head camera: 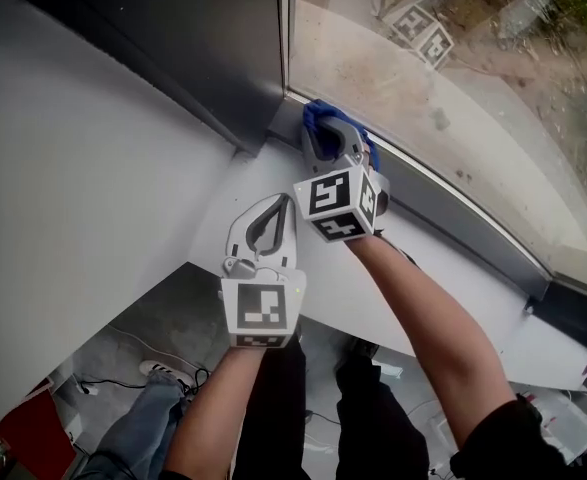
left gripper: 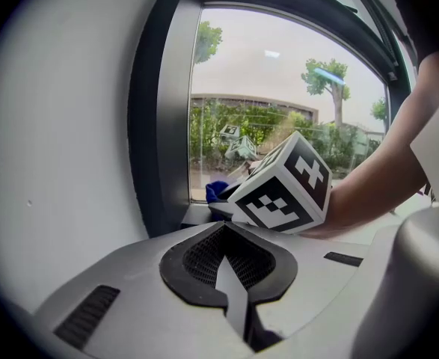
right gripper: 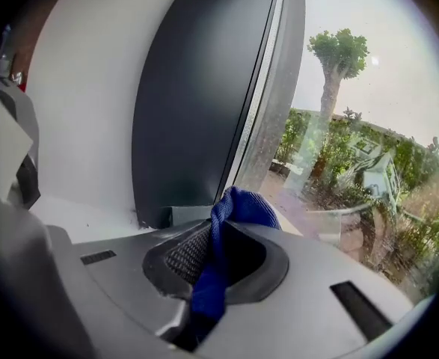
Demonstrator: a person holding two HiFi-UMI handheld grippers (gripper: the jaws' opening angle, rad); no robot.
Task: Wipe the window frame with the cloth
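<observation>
Pinching a fold of the blue cloth [right gripper: 220,234], your right gripper [head camera: 325,130] has its jaws closed on the fabric, and the rest of it bunches up just past the tips. That bunch sits in the lower corner of the window frame [right gripper: 193,103], where the dark upright meets the bottom rail, right beside the glass [head camera: 443,88]. Your left gripper [head camera: 270,211] has its jaws pressed together with nothing between them. It hangs over the white sill [head camera: 173,128], just behind and to the left of the right one.

From your head view the right gripper's body covers most of the cloth, so only blue edges show around it. In the left gripper view the right gripper's marker cube [left gripper: 285,189] blocks nearly all of it, leaving a small blue patch by the frame. You cannot tell whether the cloth actually touches the glass.

Your right forearm [head camera: 428,313] reaches across the sill. A reflection of the marker cubes [head camera: 420,30] shows in the pane, and a shoe [head camera: 168,373] and cables lie on the floor below.
</observation>
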